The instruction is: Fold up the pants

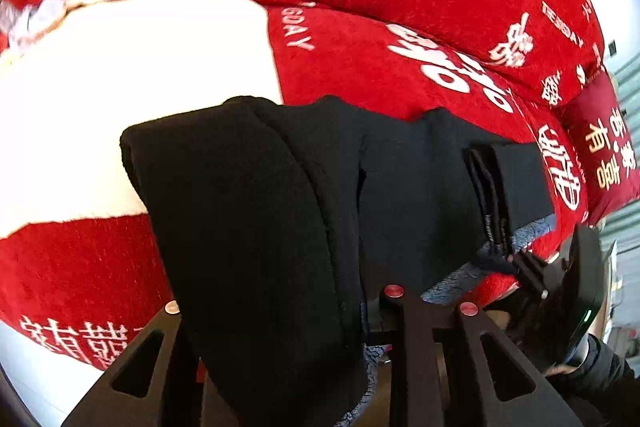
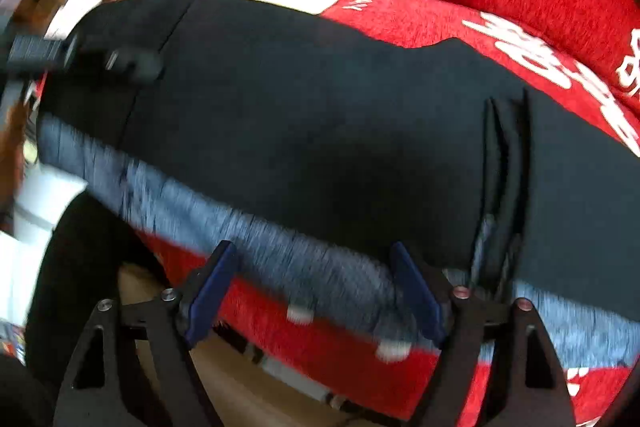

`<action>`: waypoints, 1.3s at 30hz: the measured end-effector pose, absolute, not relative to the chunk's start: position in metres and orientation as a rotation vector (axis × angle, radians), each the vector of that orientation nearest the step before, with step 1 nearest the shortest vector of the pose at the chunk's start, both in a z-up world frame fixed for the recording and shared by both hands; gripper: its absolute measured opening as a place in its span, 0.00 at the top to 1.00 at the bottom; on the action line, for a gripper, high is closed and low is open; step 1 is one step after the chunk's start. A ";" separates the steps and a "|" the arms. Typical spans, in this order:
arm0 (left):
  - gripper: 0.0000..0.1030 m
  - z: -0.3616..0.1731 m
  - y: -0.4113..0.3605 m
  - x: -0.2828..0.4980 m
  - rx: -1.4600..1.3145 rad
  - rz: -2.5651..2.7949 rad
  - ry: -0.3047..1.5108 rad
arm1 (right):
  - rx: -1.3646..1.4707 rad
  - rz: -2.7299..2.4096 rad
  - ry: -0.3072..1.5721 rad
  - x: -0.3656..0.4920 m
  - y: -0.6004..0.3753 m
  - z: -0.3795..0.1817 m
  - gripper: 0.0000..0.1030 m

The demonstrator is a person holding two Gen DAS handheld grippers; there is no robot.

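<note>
Mid-fold: left gripper [image 1: 360,323] pinches the black fleece-lined pants [image 1: 280,195]; right gripper [image 2: 316,291] spread at near grey hem, next to grasp.

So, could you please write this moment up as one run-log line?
left gripper: shut on black fleece-lined pants | right gripper: open over grey lining edge, not gripping | surface: red plush blanket
</note>
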State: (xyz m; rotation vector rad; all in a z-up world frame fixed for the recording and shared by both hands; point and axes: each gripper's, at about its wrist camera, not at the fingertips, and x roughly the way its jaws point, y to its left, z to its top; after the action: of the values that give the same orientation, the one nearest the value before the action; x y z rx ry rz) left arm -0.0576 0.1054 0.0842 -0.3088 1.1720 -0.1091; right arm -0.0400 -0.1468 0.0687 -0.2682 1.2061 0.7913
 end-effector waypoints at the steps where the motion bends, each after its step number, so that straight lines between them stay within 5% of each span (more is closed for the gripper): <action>1: 0.74 0.093 0.099 -0.058 -0.292 -0.112 1.167 | -0.273 0.827 1.245 -0.046 -0.149 0.066 0.19; 20: 0.80 0.210 -0.114 0.033 -0.098 -0.256 1.175 | -0.137 0.434 1.045 0.036 -0.328 0.127 0.18; 28: 0.81 0.179 -0.242 0.080 0.033 -0.316 1.275 | -0.077 0.389 1.062 0.027 -0.377 0.102 0.18; 35: 0.80 0.102 -0.298 0.114 0.119 -0.274 1.391 | -0.009 0.403 1.068 0.023 -0.401 0.092 0.18; 39: 0.65 0.078 -0.301 0.117 0.083 -0.279 1.417 | 0.084 0.482 1.036 0.016 -0.410 0.097 0.15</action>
State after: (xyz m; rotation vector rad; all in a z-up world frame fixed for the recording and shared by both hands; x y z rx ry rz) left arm 0.1171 -0.3012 0.0779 0.0835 1.4175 -0.2786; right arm 0.0162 -0.4101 0.0971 0.0841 1.0357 0.4817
